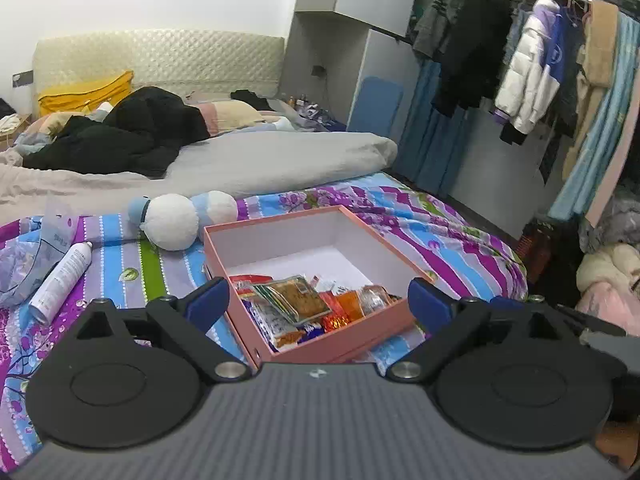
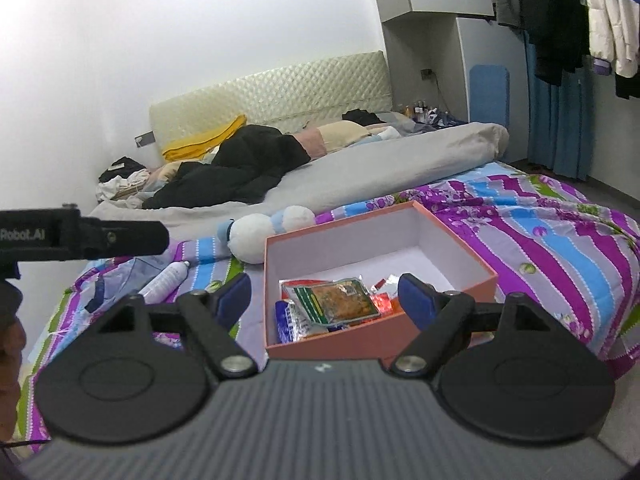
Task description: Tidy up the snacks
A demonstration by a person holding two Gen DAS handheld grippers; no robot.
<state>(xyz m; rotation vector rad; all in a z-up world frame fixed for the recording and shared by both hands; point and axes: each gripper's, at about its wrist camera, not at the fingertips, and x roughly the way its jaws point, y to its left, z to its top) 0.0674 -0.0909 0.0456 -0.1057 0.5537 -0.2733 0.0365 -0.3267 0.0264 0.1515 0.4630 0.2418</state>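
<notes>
On the bed, the box point(image 1: 320, 240) lies ahead of and below both tongs, snacks point(image 1: 304, 304) heaped in its near end. Left tongs point(image 1: 318, 300) and right tongs point(image 2: 324, 300) are released, empty; neither is judged nearer.

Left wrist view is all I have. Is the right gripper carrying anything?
Observer: No. The right gripper is open with nothing between its fingers; the box of snacks lies beyond it.
Operator: My left edge cuts off. What's beside the headboard there?
Observer: A heap of black and white clothes against the wall, left of the headboard.
Operator: And past the bed's right side?
Observer: Grey floor shows beyond the bedspread.
</notes>
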